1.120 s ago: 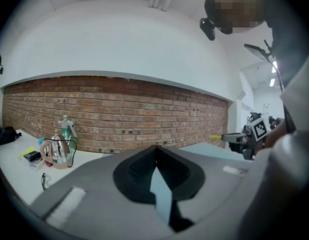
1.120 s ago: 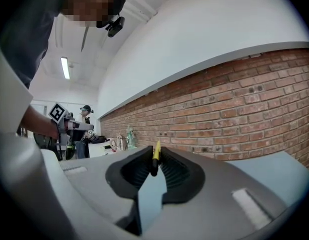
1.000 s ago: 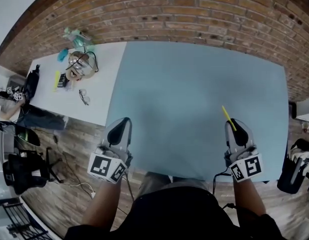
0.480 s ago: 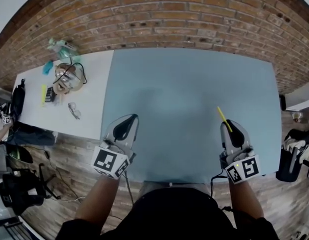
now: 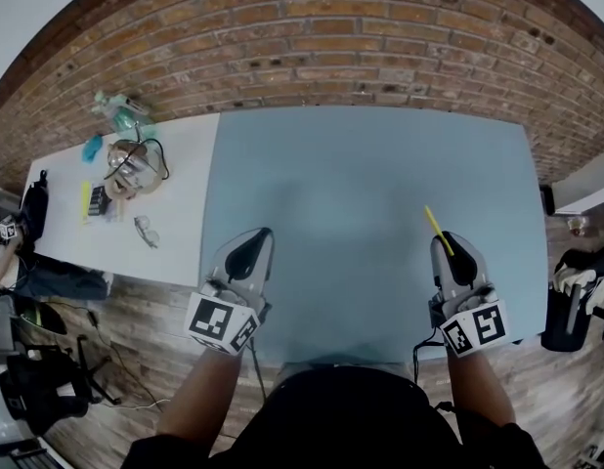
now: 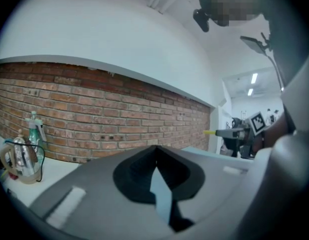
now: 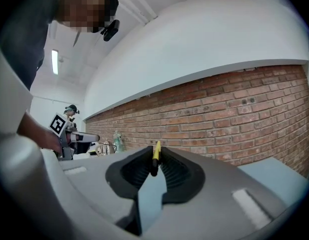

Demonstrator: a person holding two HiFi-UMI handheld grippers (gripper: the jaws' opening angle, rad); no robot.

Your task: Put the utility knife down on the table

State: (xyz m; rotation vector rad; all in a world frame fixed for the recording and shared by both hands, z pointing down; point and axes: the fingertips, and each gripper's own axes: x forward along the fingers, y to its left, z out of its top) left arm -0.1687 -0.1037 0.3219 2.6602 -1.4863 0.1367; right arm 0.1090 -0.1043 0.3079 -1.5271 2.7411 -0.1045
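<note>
Right tool [image 7: 155, 160] clamped on the utility knife [image 5: 434, 223]: jaws narrow, gripping the dark end, with the thin yellow end sticking out ahead of the tips toward the brick wall [image 5: 331, 37]. The knife is over the near right part of the blue bench [image 5: 361, 164], carried in the tool and not lying on the surface. Left tool [image 6: 155, 150] has its jaws together with nothing between them; it sits over the near left edge of the same bench, well apart from the right one. Both tools point roughly level at the wall. A white side bench [image 5: 180, 223] butts against the blue one on the left and carries clutter: a glass kettle with a black cable [image 5: 131, 164], spray bottles [image 5: 114, 110] at the far end, and small yellow and black items [image 5: 95, 201]. All of it is well apart from the knife. Wood floor [image 5: 136, 311] shows below the white bench, and dark gear [image 5: 576, 306] stands on the floor off the right edge
</note>
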